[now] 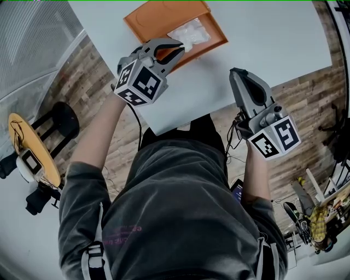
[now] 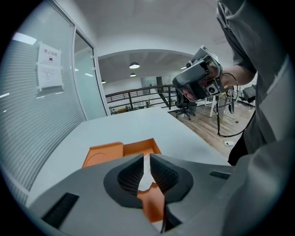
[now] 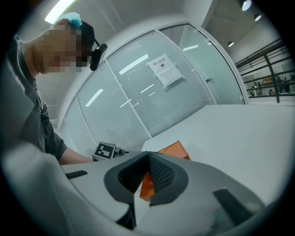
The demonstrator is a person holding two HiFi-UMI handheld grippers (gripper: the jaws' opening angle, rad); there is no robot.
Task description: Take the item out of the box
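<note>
An open orange box (image 1: 217, 34) lies on the white table (image 1: 268, 38), its lid (image 1: 158, 16) folded back on the far side. A white item in clear wrap (image 1: 192, 33) rests inside the box. My left gripper (image 1: 182, 48) hovers at the box's near edge, just short of the item, its jaws a narrow slit apart with nothing between them. In the left gripper view the orange box (image 2: 120, 150) shows past the left gripper (image 2: 146, 157). My right gripper (image 1: 236, 72) is shut and empty, off to the right above bare table. The right gripper view has the box (image 3: 171, 149) beyond the right gripper (image 3: 148, 156).
The table's near edge (image 1: 180, 123) runs close to the person's body. A round yellow stool (image 1: 34, 149) and a black stool (image 1: 61, 119) stand on the wood floor at the left. A glass wall (image 2: 41, 106) borders the table's left side.
</note>
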